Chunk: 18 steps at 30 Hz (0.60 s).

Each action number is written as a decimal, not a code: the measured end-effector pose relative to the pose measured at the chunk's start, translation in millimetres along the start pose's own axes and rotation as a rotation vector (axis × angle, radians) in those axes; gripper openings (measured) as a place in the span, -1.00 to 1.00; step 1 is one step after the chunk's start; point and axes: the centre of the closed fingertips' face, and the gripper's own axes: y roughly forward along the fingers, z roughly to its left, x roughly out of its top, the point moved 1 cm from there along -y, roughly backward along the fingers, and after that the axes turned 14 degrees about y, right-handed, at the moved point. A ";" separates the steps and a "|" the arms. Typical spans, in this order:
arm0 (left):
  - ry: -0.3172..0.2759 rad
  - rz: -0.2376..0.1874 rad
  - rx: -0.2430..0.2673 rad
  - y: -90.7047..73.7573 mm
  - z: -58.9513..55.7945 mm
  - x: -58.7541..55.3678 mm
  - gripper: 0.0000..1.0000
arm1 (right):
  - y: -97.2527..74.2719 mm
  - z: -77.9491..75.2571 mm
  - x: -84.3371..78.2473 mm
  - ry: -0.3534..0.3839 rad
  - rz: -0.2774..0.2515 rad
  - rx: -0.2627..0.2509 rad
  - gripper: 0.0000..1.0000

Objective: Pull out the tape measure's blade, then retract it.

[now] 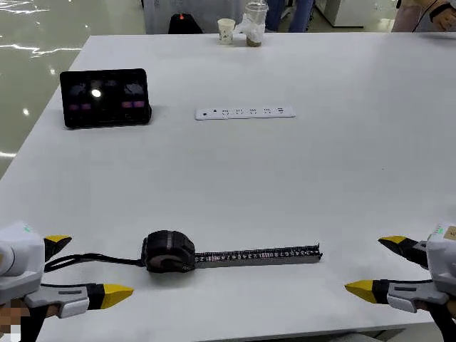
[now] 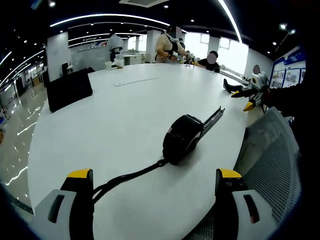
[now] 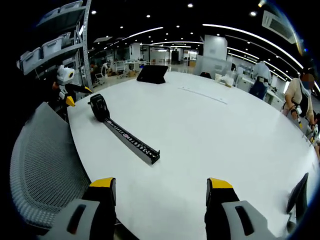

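A black tape measure lies on the white table near its front edge, with its blade pulled out to the right and resting flat. A black wrist strap trails from the case to the left. My left gripper stands open just left of the strap, holding nothing. My right gripper is open a short way right of the blade's tip. In the left gripper view the case lies ahead between the jaws; in the right gripper view the blade's end points toward me.
A dark tablet stands at the back left and a white power strip lies mid-table. A paper cup and a plastic cup in a bag sit at the far edge. A mesh chair is by the table's near side.
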 end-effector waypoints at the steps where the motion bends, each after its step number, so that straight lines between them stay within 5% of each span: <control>1: -0.002 -0.003 0.001 -1.6 -0.3 0.2 0.98 | -1.4 0.4 -0.3 0.002 -0.002 -0.004 0.51; 11: 0.038 0.028 0.050 -6.8 4.0 -9.8 0.98 | -12.0 -3.8 -9.3 -0.016 -0.007 -0.025 0.87; 18: 0.024 0.004 0.057 -10.7 3.4 -6.4 0.98 | -15.6 -8.8 -16.6 0.019 -0.002 -0.027 0.98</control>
